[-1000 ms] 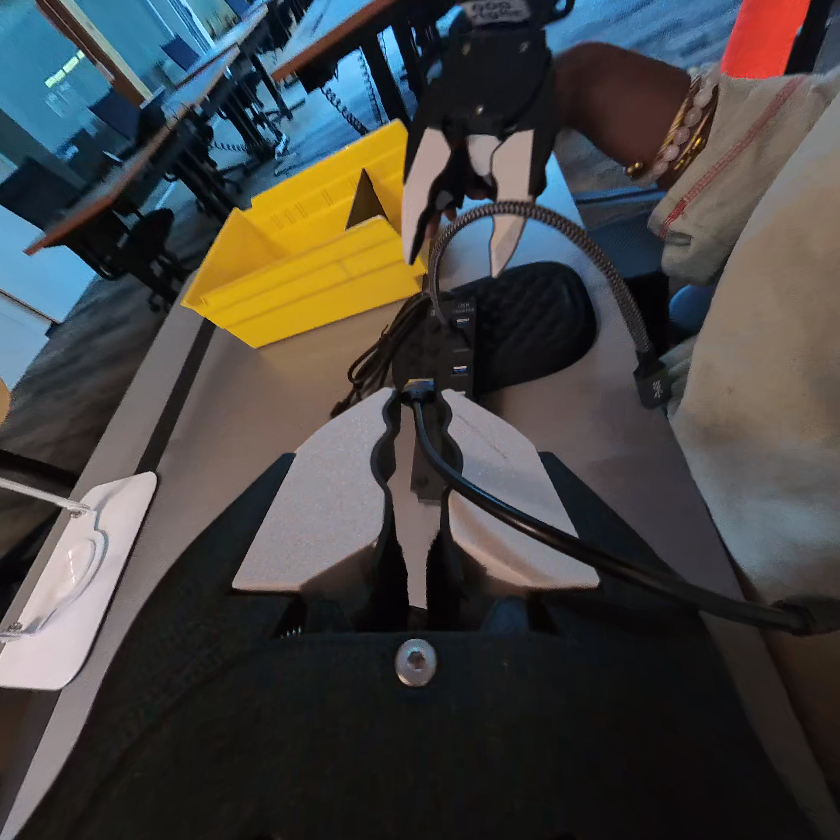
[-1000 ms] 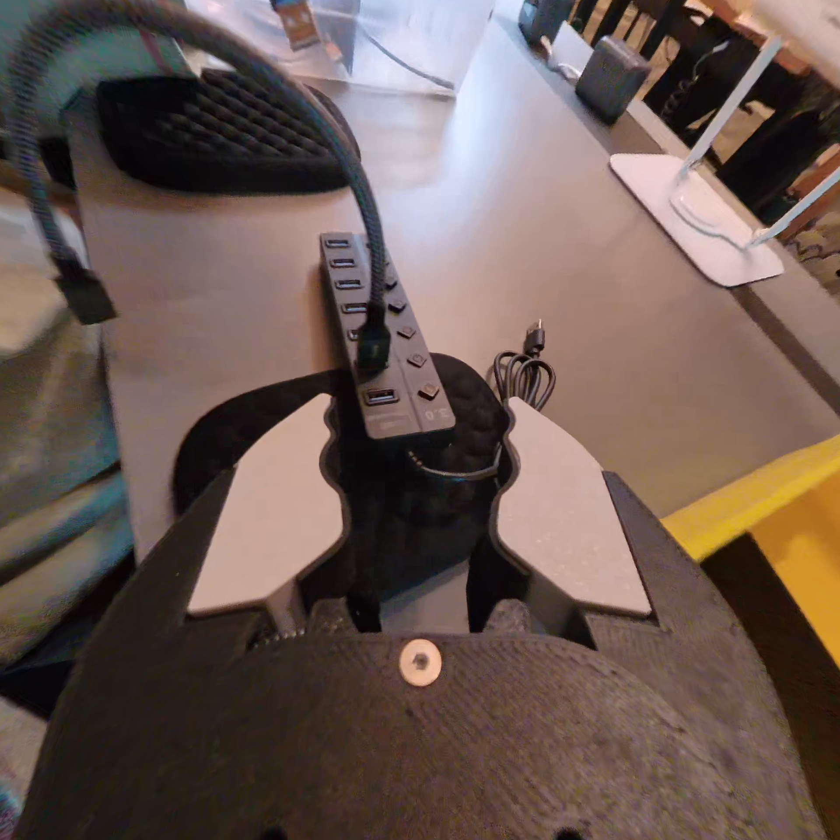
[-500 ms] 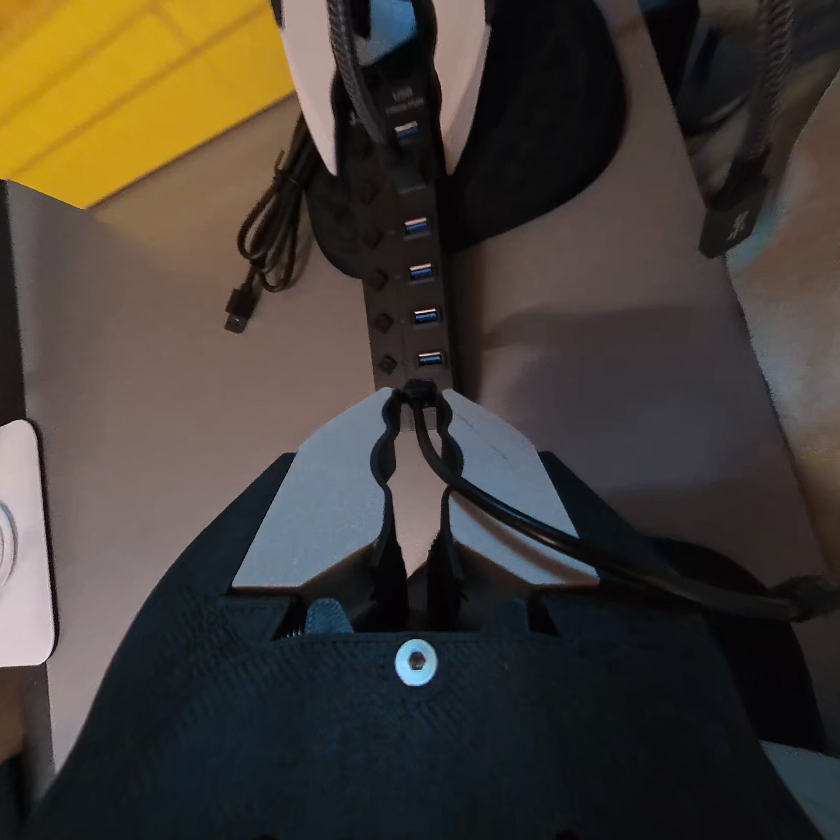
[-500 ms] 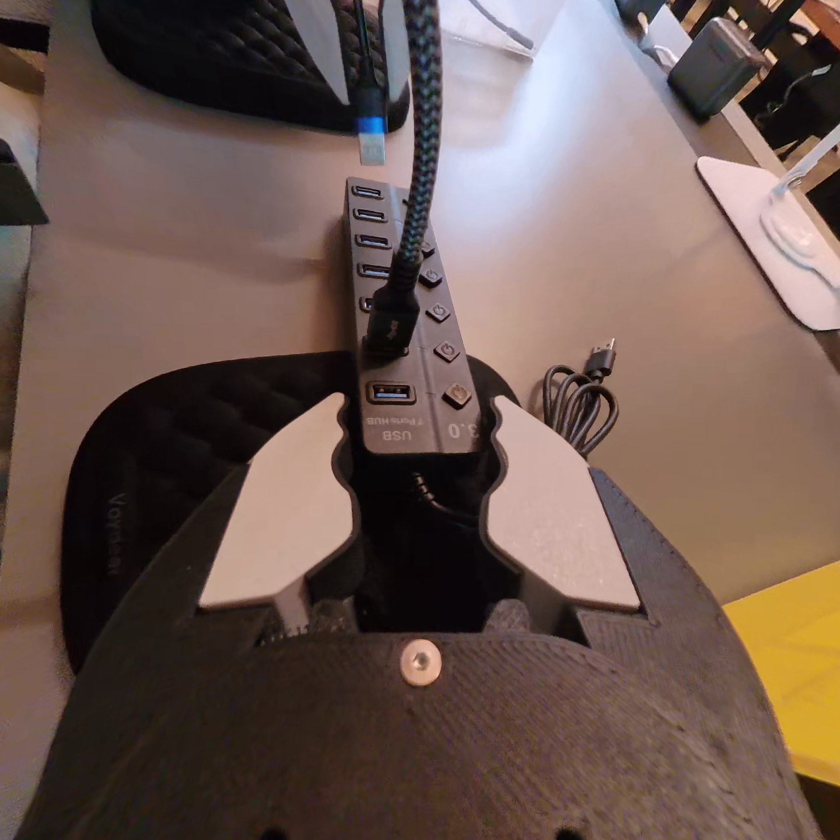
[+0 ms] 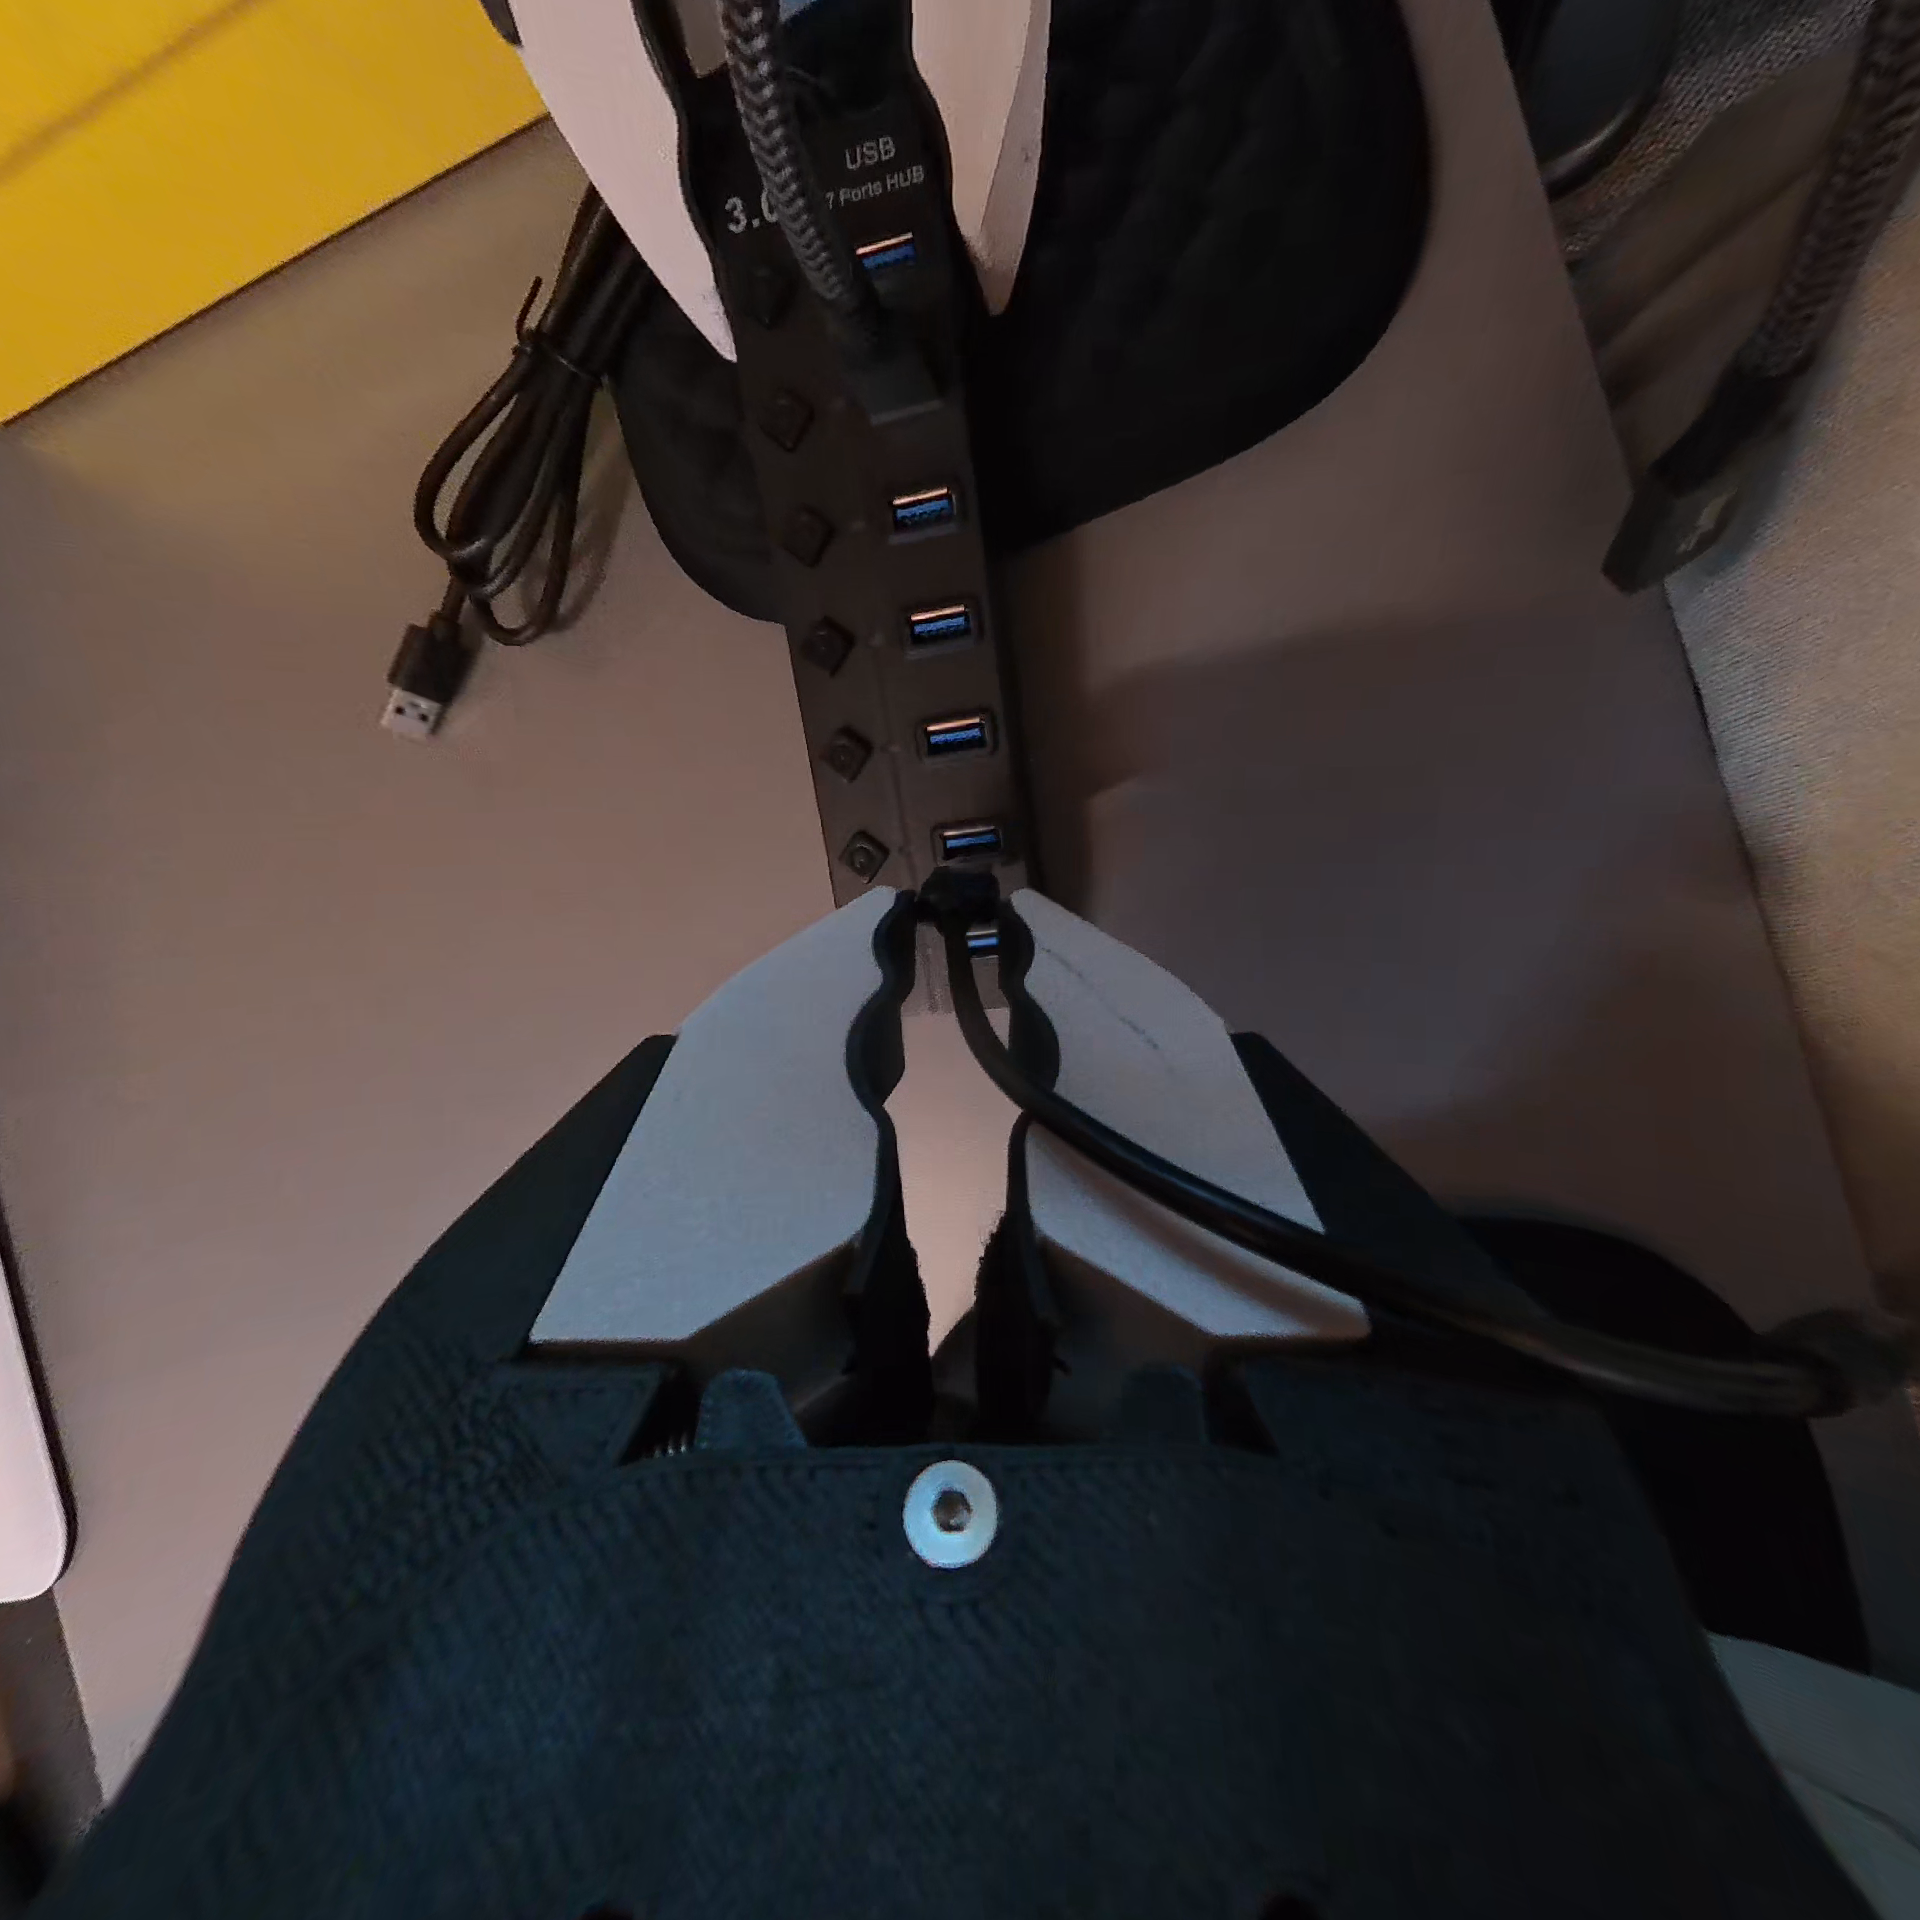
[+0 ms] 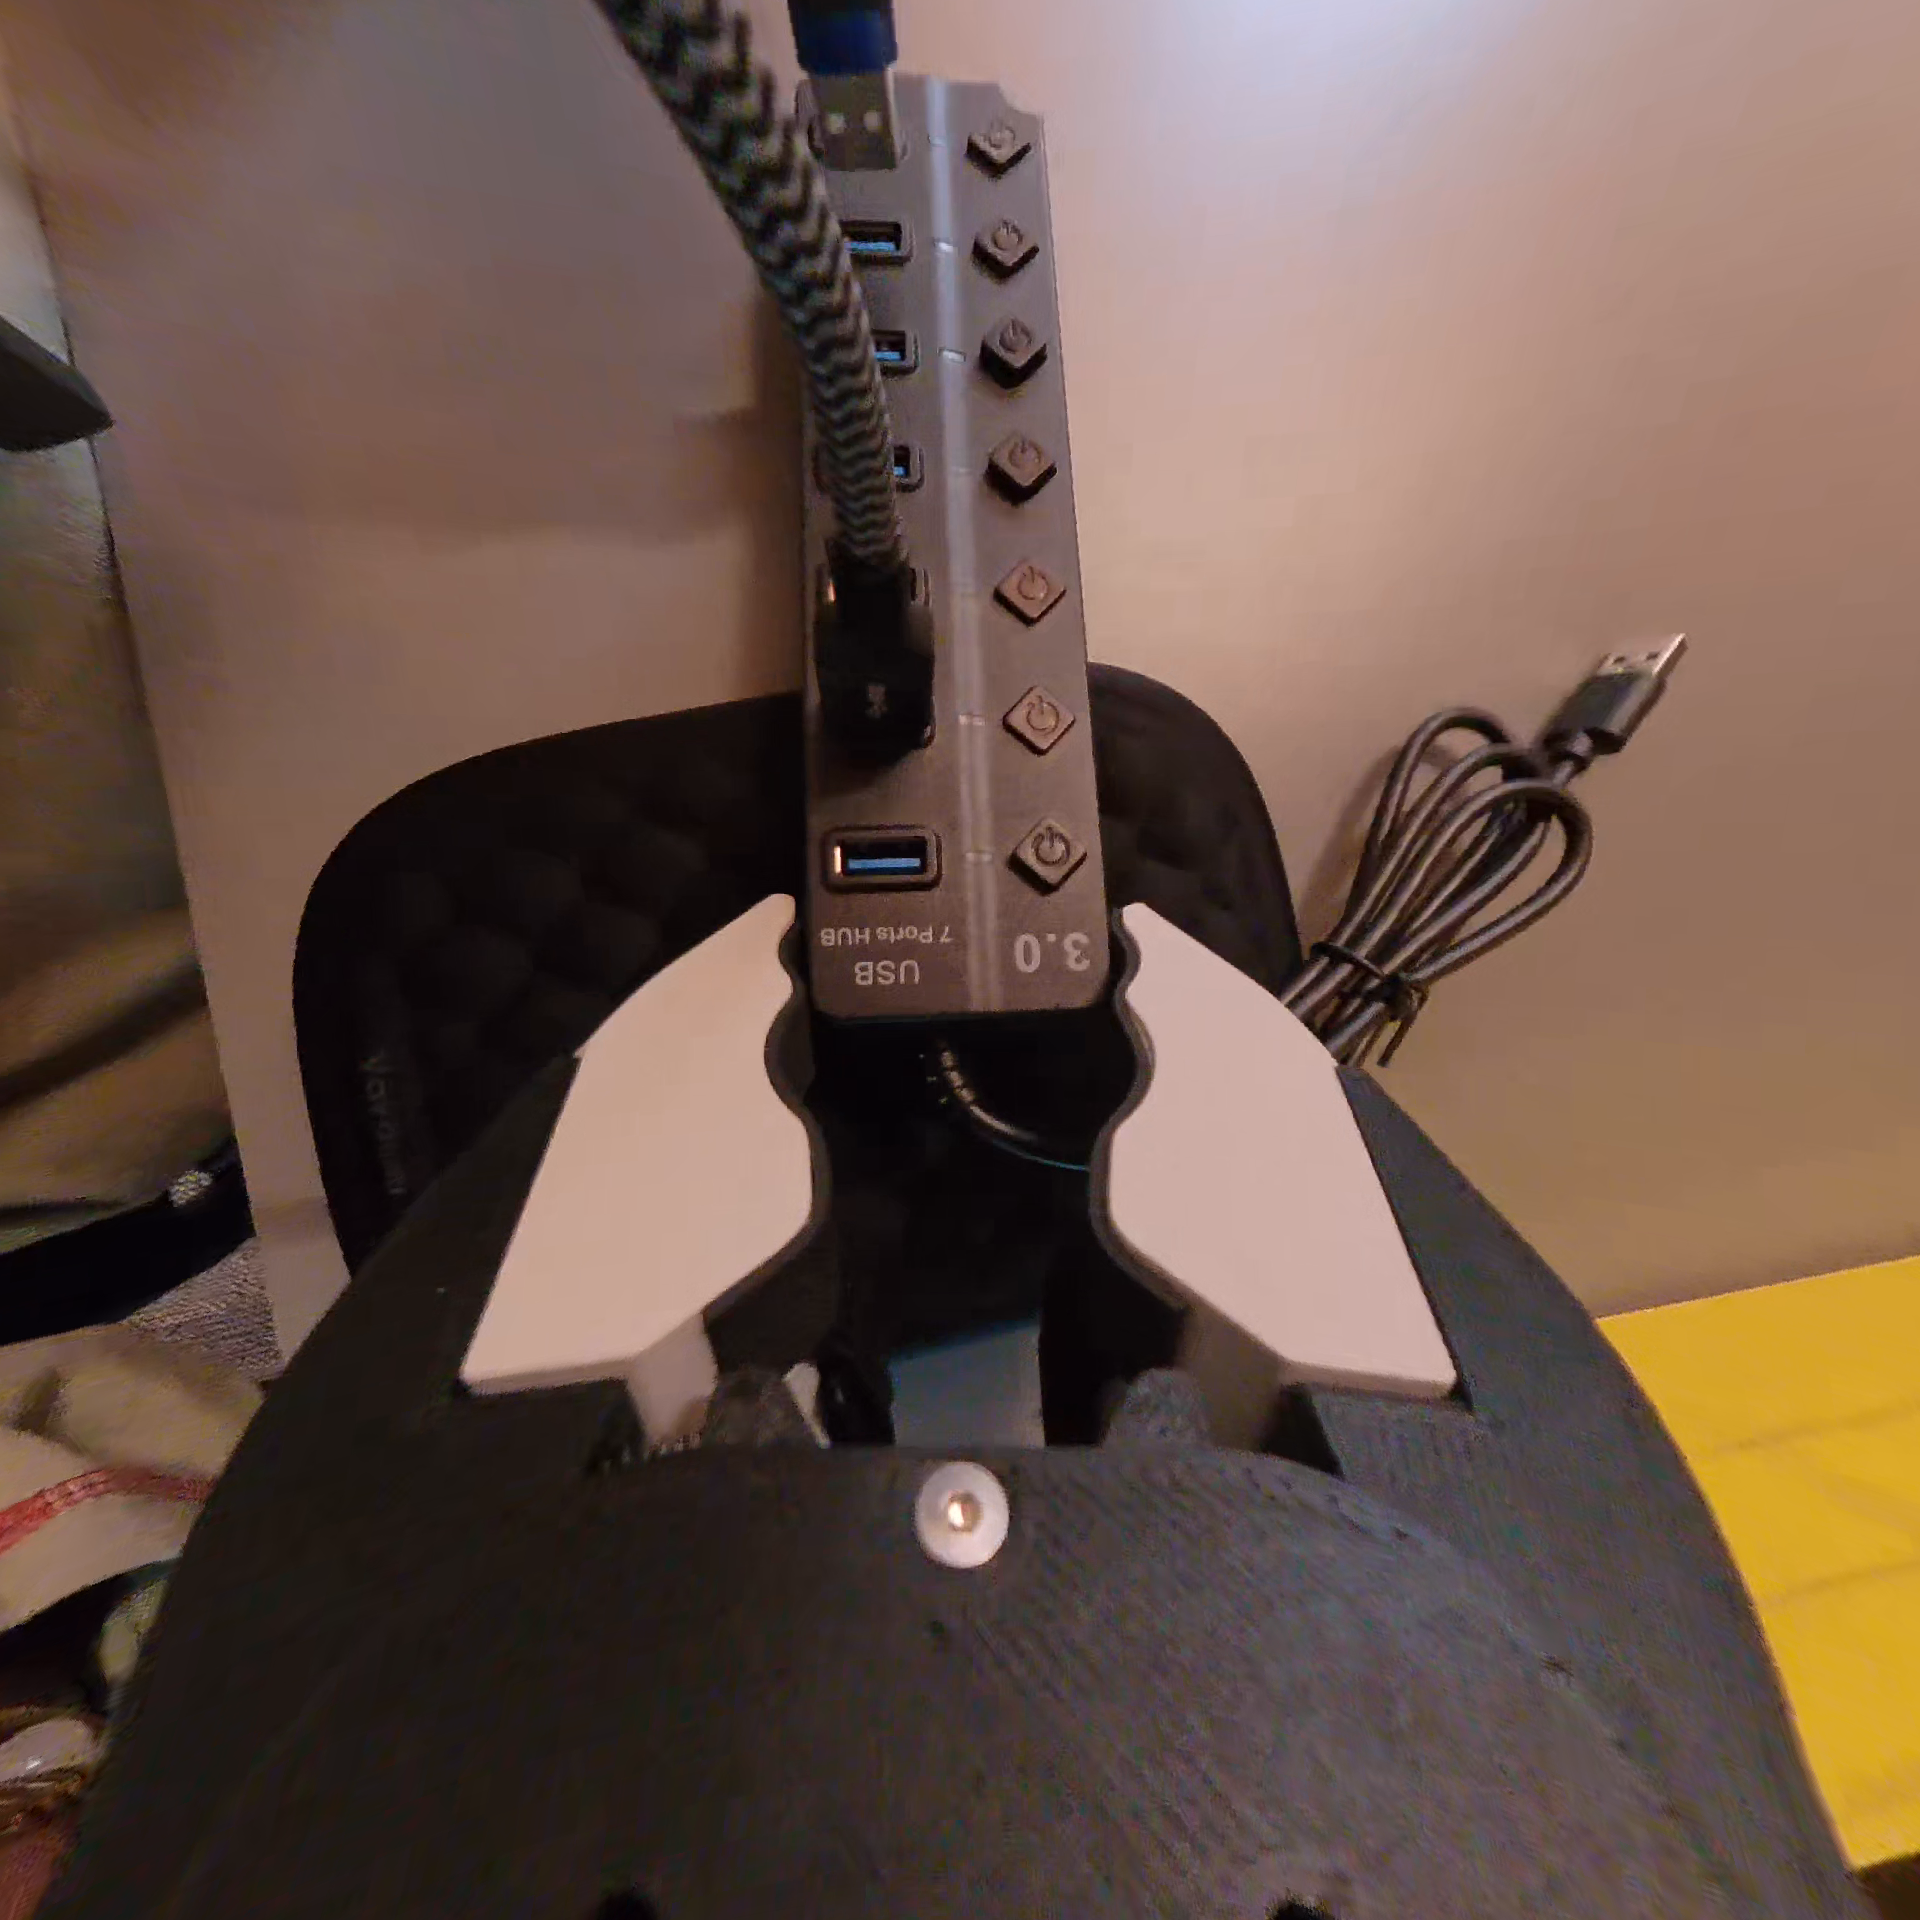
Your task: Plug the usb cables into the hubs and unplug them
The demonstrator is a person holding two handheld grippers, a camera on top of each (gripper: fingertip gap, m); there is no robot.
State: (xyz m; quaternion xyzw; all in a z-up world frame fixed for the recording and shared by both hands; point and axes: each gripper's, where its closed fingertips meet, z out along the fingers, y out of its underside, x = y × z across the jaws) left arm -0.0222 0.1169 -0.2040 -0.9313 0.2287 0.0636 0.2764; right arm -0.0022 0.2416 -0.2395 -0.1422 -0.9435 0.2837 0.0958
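**Hub braced at one end, plug poised at the other**

We start at the left of the left wrist view: a yellow bin fills the corner, and beside it a bundled black cable lies loose on the grey table, its connector free. At centre we find the black hub, lying lengthwise, its far end resting on a black padded mat. The left gripper is nearly closed, pinching a smooth black cable just behind its plug. From the right wrist view we see that plug hovering above the hub's end port, not inserted. A braided cable is seated in a port near the opposite end. The right gripper straddles the labelled end of the hub, its fingers spread wide and against the hub's two sides; we cannot tell how firmly it grips. Further right, the braided cable's loose connector hangs off the table edge.
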